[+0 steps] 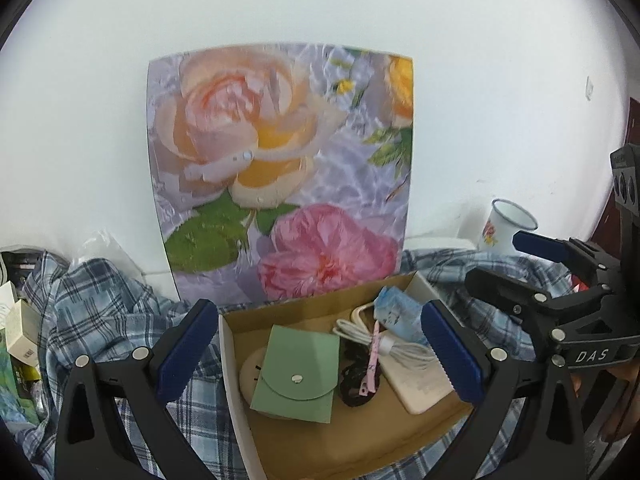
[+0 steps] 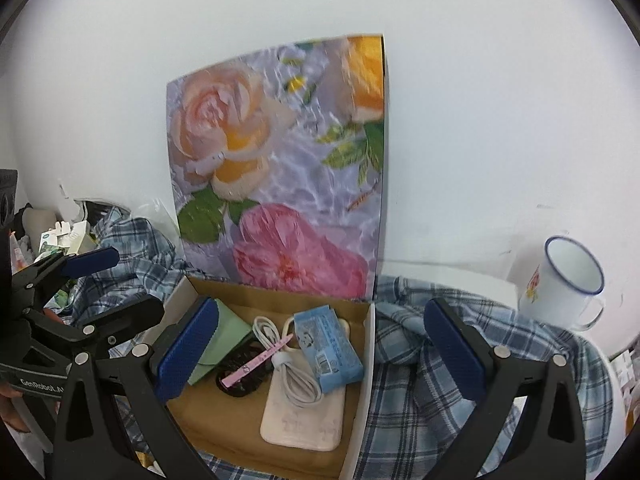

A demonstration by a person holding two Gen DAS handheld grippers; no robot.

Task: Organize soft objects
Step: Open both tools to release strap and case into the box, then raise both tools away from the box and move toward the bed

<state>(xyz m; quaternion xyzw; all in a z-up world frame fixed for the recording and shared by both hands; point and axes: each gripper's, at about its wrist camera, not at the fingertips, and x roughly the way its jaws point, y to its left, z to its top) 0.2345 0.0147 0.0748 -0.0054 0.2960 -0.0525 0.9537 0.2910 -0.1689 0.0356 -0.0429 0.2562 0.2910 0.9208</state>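
1. Plaid shirt (image 2: pixel 460 360) is lying crumpled around the cardboard box (image 1: pixel 236 380), and we are seeing it spreading to both sides of our grippers and under the box.
2. We are holding the left gripper (image 1: pixel 316 354) with its jaws spread wide and gripping nothing; the box is sitting right between and just ahead of its blue pads (image 1: pixel 184 344).
3. We are holding the right gripper (image 2: pixel 320 352) equally wide open and empty, with its left pad over the box's left edge and its right pad over the shirt.
4. Inside the box, straight ahead of the left gripper, a green pouch (image 1: pixel 298 376) is resting on a cream oval thing.
5. Just right of the pouch, a dark item is lying with a pink clip (image 1: pixel 370 364) across it.
6. Further right, a coiled white cable (image 2: pixel 288 364) is sitting on a flat cream pad (image 2: pixel 304 416), and a blue packet (image 2: pixel 328 348) is leaning against it.
7. Behind the box, a floral board (image 1: pixel 280 168) is standing upright against the white wall.
8. Far right of the right gripper, an enamel mug (image 2: pixel 560 288) is standing beyond the shirt.
9. Left of the left gripper, small boxes (image 1: pixel 24 332) are lying in a cluttered pile.
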